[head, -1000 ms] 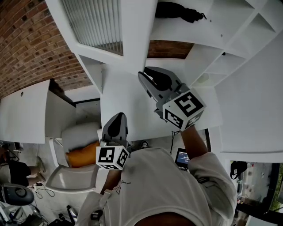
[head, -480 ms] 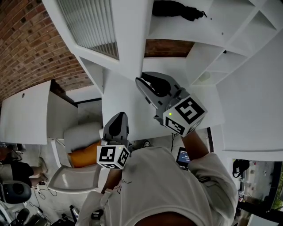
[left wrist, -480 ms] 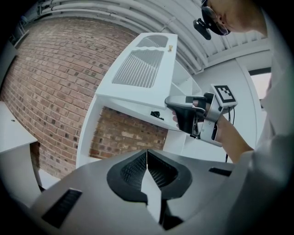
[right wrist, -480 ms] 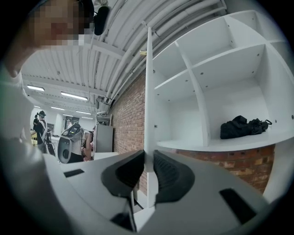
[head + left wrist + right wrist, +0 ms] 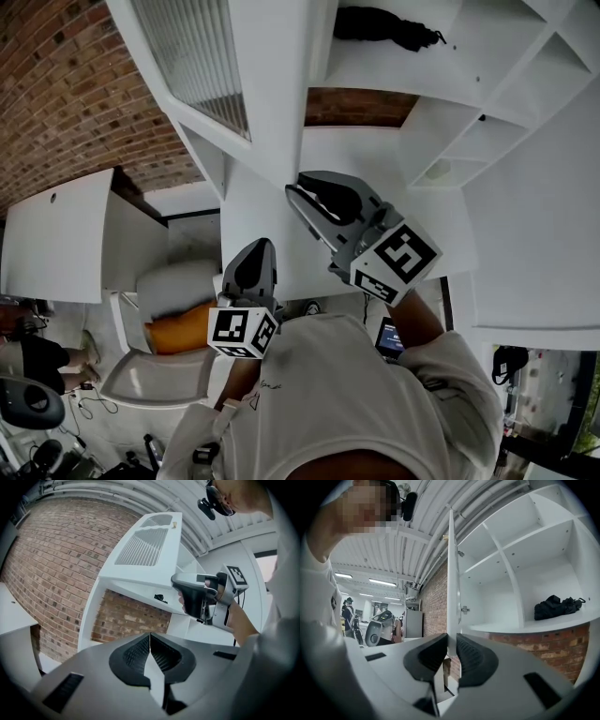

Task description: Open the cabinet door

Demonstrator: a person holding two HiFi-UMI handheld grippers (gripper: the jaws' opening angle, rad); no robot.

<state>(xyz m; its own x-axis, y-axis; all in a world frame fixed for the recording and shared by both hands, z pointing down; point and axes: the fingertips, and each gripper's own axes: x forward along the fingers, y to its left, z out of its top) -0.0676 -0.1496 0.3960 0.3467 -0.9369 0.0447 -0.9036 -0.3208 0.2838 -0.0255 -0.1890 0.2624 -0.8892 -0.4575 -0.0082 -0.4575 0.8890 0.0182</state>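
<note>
The white cabinet door [image 5: 277,84], with a ribbed glass panel [image 5: 202,56], stands swung out from the cabinet. My right gripper [image 5: 296,193] is shut on the door's free edge [image 5: 452,573], which runs straight up between its pads [image 5: 471,656]. From the left gripper view the right gripper [image 5: 177,580] shows clamped at the lower edge of the door [image 5: 145,550]. My left gripper [image 5: 256,255] hangs below and to the left, apart from the door; its jaws [image 5: 150,641] meet with nothing between them. Open shelves [image 5: 525,555] show behind the door.
A black bag [image 5: 555,606] lies on the cabinet shelf [image 5: 394,66]. A hinge [image 5: 465,610] sits on the inside of the door. A brick wall [image 5: 66,84] is at the left. Below stand a white panel [image 5: 52,239] and a seat with an orange cushion [image 5: 173,330].
The right gripper has shifted a little down and to the left in the head view, and the door has swung with it. The left gripper has stayed where it was.
</note>
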